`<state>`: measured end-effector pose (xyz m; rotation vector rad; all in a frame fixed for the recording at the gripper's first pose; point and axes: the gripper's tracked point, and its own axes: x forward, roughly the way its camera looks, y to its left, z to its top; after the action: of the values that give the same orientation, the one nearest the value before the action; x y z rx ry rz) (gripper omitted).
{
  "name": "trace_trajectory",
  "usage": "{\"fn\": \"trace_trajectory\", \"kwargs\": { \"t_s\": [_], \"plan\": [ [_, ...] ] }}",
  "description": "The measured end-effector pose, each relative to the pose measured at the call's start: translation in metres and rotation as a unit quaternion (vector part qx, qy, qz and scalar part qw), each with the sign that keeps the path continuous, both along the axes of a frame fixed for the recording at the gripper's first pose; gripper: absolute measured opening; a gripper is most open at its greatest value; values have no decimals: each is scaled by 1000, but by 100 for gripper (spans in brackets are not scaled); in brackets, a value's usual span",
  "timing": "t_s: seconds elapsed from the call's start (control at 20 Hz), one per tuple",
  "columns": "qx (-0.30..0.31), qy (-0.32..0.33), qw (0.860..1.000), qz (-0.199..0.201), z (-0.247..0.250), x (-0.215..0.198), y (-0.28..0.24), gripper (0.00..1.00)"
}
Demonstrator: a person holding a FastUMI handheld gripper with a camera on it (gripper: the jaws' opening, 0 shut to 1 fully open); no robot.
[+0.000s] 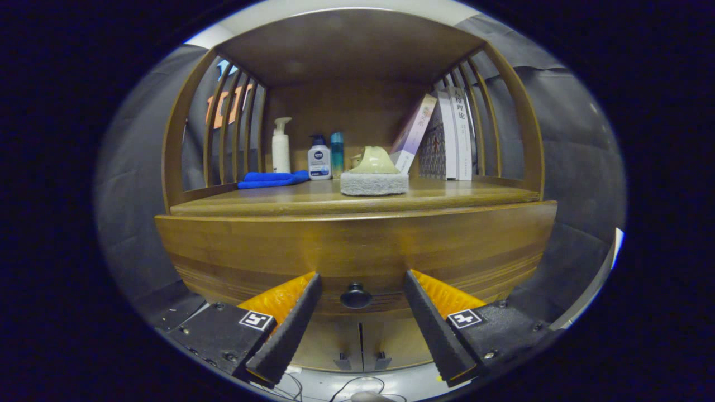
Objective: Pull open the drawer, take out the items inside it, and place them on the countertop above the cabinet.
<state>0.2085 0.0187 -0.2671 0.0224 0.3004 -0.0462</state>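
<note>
A wooden cabinet stands straight ahead with its drawer front (357, 251) closed. A dark round knob (356, 295) sits low in the middle of that front. My gripper (362, 279) is open, its two fingers spread wide to either side of the knob and close to the drawer front, touching nothing. Above the drawer runs the wooden countertop (475, 195). A grey sponge (373, 183) with a pale green dome-shaped thing (375, 161) on or behind it rests near the countertop's front. The drawer's inside is hidden.
At the back of the countertop stand a white pump bottle (281, 146), a white-and-blue bottle (319, 158) and a teal bottle (337, 154), with a blue cloth (272, 179) to their left. Several books (447, 137) lean at the right. Slatted side rails flank the shelf. Two lower doors sit under the drawer.
</note>
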Motion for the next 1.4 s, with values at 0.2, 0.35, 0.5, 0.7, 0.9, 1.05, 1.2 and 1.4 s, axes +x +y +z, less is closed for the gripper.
{"fn": "trace_trajectory", "kwargs": {
  "t_s": [0.2, 0.35, 0.5, 0.7, 0.9, 1.05, 1.2, 1.4],
  "plan": [
    [1, 1, 1000, 2, 0, 11, -2, 99],
    [4, -2, 1000, 5, -2, 14, -2, 99],
    [-12, 5, 1000, 2, -4, 13, -6, 99],
    [-18, -13, 1000, 2, 18, -8, -15, 99],
    [-14, -35, 999, 2, 61, -46, -27, 99],
    [-10, -54, 998, 6, 104, -76, -32, 99],
    [-5, -76, 997, 11, 148, -106, -38, 99],
    [8, -85, 996, 17, 187, -138, -43, 99]
  ]
}}
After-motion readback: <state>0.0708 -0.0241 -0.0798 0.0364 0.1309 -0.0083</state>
